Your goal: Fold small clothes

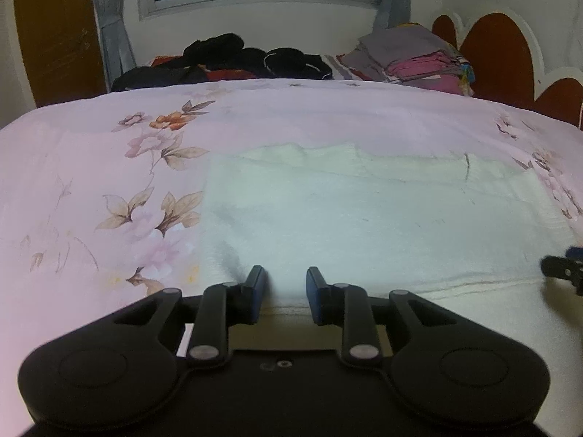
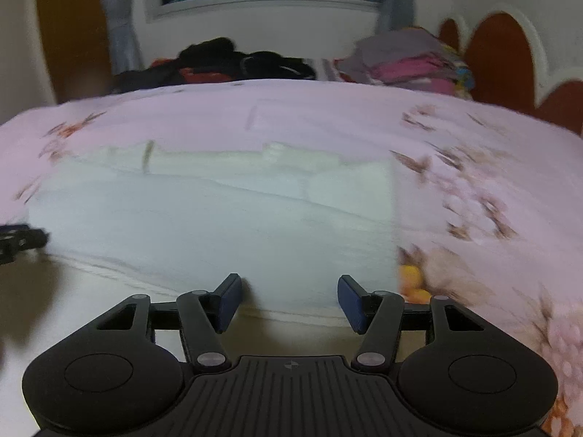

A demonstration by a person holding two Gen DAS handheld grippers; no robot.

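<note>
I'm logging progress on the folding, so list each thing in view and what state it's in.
White garment: lying flat on the bedspread, partly folded, not gripped.
Left gripper: open, fingers empty, over the garment's near edge.
Right gripper: open, empty.
Dark clothes: unfolded heap.
Colourful clothes: folded stack.

I'm looking at a bed (image 1: pixel 91 167) under a pink floral cover. A white cloth (image 1: pixel 364 218) lies flat near me. Dark clothes (image 1: pixel 233 58) are heaped along the far edge, a folded stack (image 1: pixel 411 58) at far right.
</note>
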